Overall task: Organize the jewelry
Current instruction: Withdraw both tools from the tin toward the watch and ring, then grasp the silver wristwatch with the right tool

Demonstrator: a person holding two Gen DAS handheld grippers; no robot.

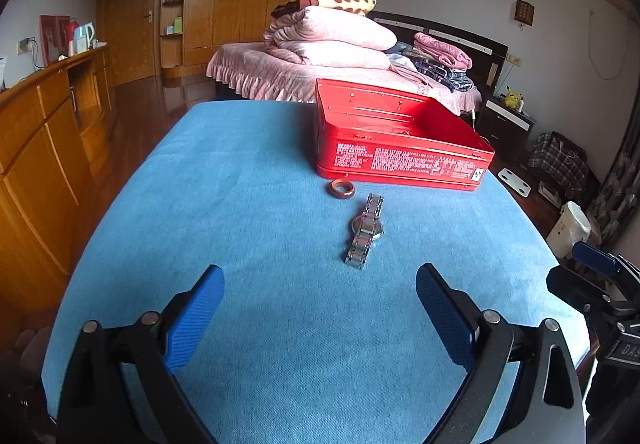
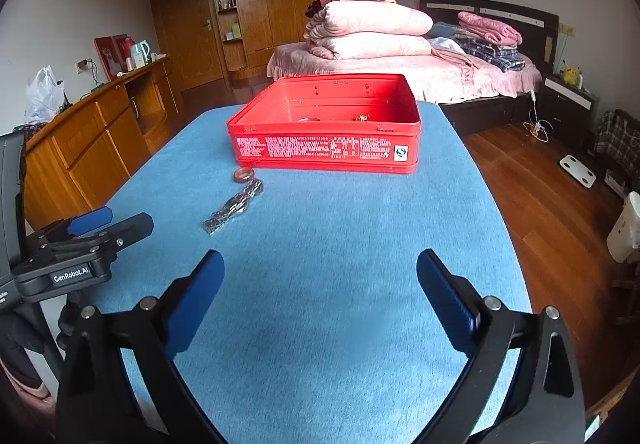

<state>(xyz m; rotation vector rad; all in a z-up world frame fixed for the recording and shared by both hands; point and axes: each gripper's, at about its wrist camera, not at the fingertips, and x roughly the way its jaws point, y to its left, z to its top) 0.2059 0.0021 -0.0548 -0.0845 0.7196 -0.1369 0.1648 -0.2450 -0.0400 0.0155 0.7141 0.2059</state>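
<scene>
A silver metal watch lies flat on the blue table cloth, just ahead of my open, empty left gripper. A brown ring-shaped bangle lies beyond it, next to the front wall of an open red metal box. In the right wrist view the watch and bangle lie to the front left, and the red box holds a silvery piece and a gold piece. My right gripper is open and empty above the cloth.
The left gripper shows at the left edge of the right wrist view, the right gripper at the right edge of the left wrist view. A wooden sideboard stands left of the table, a bed behind it.
</scene>
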